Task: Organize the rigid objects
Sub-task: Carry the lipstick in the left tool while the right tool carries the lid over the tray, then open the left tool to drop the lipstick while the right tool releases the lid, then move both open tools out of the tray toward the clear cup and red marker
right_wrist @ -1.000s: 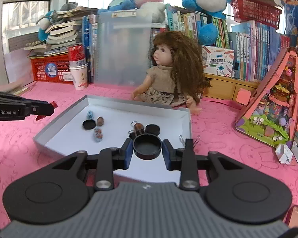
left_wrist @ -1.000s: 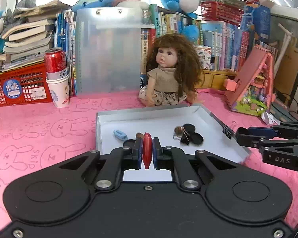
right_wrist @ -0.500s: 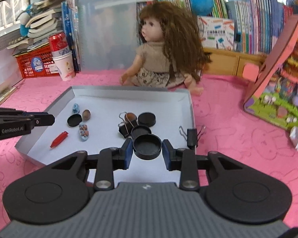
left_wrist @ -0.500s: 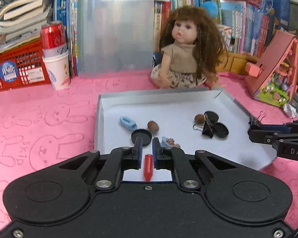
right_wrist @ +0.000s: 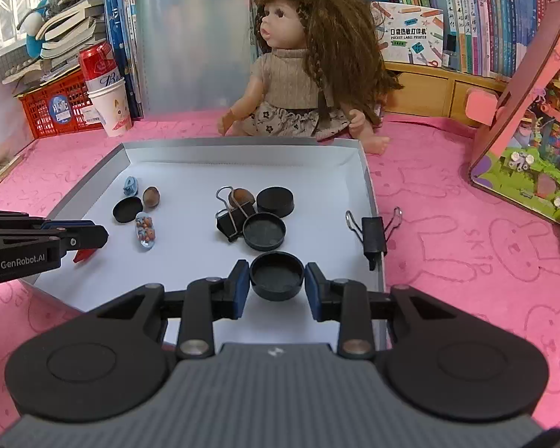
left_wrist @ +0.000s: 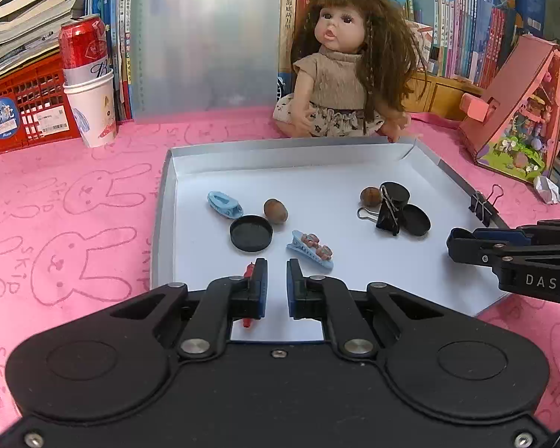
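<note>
A shallow white tray (left_wrist: 354,156) (right_wrist: 242,155) lies on the pink cloth. In it lie black caps (left_wrist: 251,232), nuts (left_wrist: 275,211), a black binder clip (left_wrist: 387,216), a blue clip (left_wrist: 224,204) and a decorated hair clip (left_wrist: 310,249). My left gripper (left_wrist: 276,274) is open and empty above the tray's near edge; a red piece (left_wrist: 248,272) lies on the tray floor, half hidden under its left finger. My right gripper (right_wrist: 277,278) stands at the tray's near right, its jaws just off the sides of a black cap (right_wrist: 277,275) that rests on the tray.
A binder clip (right_wrist: 373,233) sits on the tray's right rim. A doll (left_wrist: 339,74) sits behind the tray. A paper cup with a red can (left_wrist: 89,86), a red basket (left_wrist: 18,112), books and a pink toy house (left_wrist: 519,112) line the back.
The left gripper opened and let the red piece drop onto the tray, then shifted right of it. The right gripper lowered its black cap to the tray floor and its jaws widened off it.
</note>
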### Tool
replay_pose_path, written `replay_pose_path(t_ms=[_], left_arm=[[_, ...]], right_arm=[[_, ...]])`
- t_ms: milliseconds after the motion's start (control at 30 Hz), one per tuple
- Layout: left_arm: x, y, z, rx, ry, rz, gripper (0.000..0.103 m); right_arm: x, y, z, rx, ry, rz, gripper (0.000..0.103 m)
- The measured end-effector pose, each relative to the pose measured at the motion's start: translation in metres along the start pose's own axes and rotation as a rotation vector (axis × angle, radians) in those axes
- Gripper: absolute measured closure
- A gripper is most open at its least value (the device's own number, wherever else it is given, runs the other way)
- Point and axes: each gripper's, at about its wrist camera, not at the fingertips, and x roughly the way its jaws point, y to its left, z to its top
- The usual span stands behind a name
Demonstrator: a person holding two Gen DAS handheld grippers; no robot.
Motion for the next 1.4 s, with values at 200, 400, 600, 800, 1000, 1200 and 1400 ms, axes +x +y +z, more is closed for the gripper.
replay_pose_path(t_ms=[200,400,600,800,1000,1200,1400], left_arm=[[0.001,-0.001,-0.001,0.007,0.002,-0.002,0.093],[0.001,0.0,-0.003,0.009,0.005,-0.008,0.092],[0.0,0.0,-0.005,0.01,0.006,-0.008,0.092],[-0.001,0.001,-0.005,0.012,0.005,-0.009,0.09],[-0.007,0.001,-0.006,0.009,-0.005,-0.012,0.077],[-0.026,-0.005,-0.009,0.035,-0.036,-0.031,0.07],[-0.047,-0.012,-0.017,0.052,-0.057,-0.064,0.062]], right_arm=[[0.004,0.0,-0.001,0.003,0.008,0.001,0.065],[0.007,0.002,-0.004,-0.006,0.011,0.003,0.063],[0.008,0.002,-0.005,-0.011,0.013,0.007,0.063],[0.007,0.003,-0.006,-0.014,0.007,0.012,0.048],[0.002,0.003,-0.008,-0.02,-0.002,0.016,0.044],[-0.011,0.004,-0.008,-0.036,-0.028,0.023,0.042],[-0.029,0.01,-0.013,-0.074,-0.064,0.046,0.04]])
